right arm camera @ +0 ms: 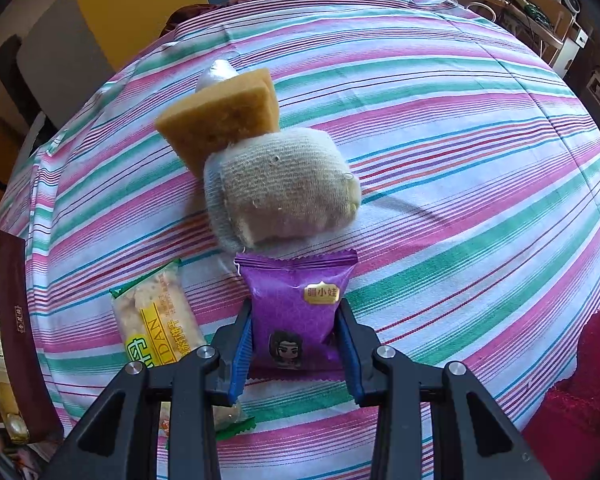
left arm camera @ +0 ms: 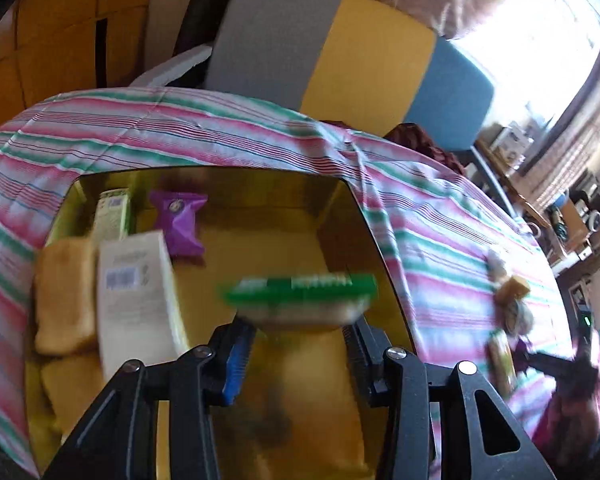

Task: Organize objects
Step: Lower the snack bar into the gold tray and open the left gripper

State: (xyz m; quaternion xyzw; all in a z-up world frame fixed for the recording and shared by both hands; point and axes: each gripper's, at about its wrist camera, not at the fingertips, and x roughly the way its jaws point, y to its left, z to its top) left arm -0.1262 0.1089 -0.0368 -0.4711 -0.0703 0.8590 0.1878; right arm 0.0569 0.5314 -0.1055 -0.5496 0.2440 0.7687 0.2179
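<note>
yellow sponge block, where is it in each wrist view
Left wrist view: the yellow sponge block is small, at the right edge, on the striped cloth, right of the gold box.
Right wrist view: it sits upper centre-left, leaning on the knitted roll, above the purple packet in the right gripper.
Shared landmark: the striped cloth.

Window [left arm camera: 556, 32] glare, perhaps motion blur on left view; edges warped.
</note>
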